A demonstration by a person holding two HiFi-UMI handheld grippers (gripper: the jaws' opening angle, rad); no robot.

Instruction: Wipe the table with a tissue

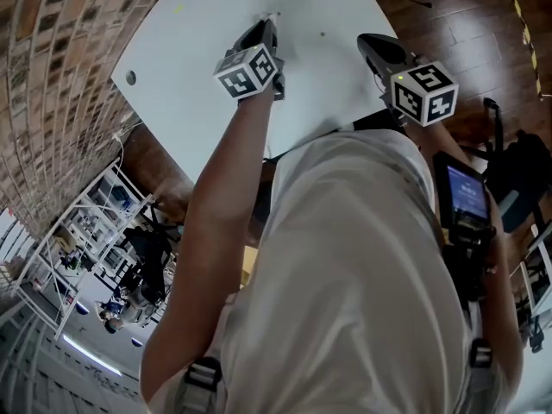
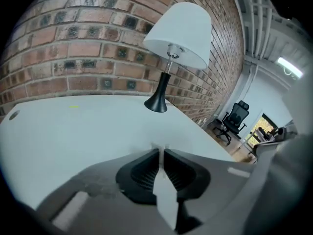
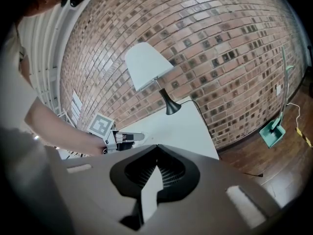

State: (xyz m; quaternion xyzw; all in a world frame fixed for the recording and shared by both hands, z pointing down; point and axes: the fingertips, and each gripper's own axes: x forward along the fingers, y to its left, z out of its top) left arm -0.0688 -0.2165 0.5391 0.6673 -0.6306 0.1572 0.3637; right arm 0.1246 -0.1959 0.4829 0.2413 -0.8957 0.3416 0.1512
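Reaches up the frame with the left arm stretched nearly straight, the left gripper (image 1: 271, 22) tilted down at the white desk (image 1: 198, 50) in the upper centre, fingers pinched almost shut on the tissue (image 1: 271, 15). Shows only a small white tuft past those fingertips, gripped edge-on and running along the fingers' line toward the top of the frame. Holds the right gripper (image 1: 366, 40) at upper right by the desk's edge, aimed up-left, fingers together on nothing.

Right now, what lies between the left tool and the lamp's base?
Nothing. In the left gripper view, the white table is bare from the left tool, shut on the tissue, up to the lamp's base.
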